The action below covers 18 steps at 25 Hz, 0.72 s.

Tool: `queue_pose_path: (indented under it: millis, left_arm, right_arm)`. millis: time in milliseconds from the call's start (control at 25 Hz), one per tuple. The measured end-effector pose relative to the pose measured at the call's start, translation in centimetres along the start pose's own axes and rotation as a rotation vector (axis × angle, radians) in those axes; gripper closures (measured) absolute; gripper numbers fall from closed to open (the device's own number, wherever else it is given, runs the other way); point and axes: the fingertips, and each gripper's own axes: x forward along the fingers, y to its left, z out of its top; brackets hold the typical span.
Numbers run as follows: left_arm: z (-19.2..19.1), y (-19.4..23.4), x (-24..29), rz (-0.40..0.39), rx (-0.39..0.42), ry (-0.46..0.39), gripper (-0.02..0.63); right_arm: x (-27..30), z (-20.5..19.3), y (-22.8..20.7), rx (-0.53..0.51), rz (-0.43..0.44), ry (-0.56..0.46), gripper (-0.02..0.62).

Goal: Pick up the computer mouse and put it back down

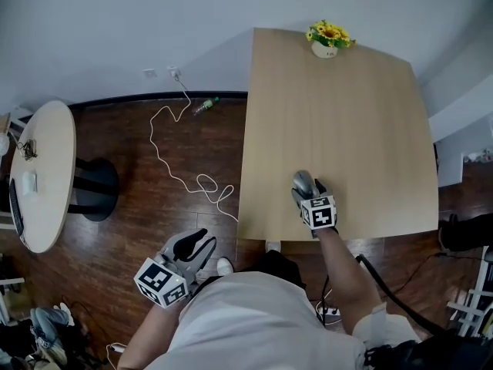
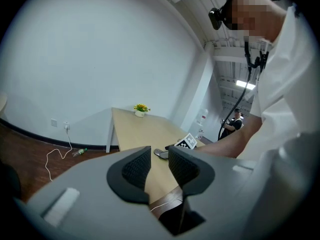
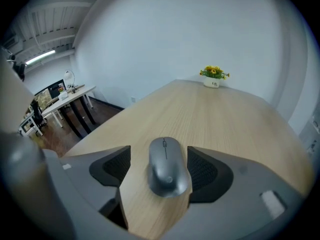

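A grey computer mouse (image 3: 167,166) lies flat on the light wooden table (image 3: 210,119), close to its near edge. My right gripper (image 3: 159,153) stands open around it: a strip of table shows between the left pad and the mouse, while the right pad is at or very near its side. From the head view, the mouse (image 1: 302,180) pokes out ahead of the right gripper (image 1: 308,192). My left gripper (image 1: 196,247) hangs over the floor, left of the table, holding nothing. Seen from the left gripper (image 2: 159,156), its jaws stand a narrow gap apart.
A small pot of yellow flowers (image 1: 330,41) stands at the table's far edge. A white cable (image 1: 185,172) and a bottle (image 1: 205,106) lie on the dark wooden floor to the left. A round table (image 1: 48,168) stands at the far left.
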Motion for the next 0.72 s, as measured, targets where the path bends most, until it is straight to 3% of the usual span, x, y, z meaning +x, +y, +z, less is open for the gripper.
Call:
queue_pose_path:
  millis: [320, 720]
  left_arm:
    - [-0.3, -0.1, -1.7, -0.08, 0.024, -0.02, 0.515]
    - [-1.4, 0.1, -5.3, -0.137, 0.067, -0.028, 0.515]
  right_arm:
    - [-10.0, 2.3, 6.9, -0.021, 0.049, -0.12, 0.218]
    - [-21.1, 3.2, 12.6, 0.028, 0.018, -0.249, 0.221]
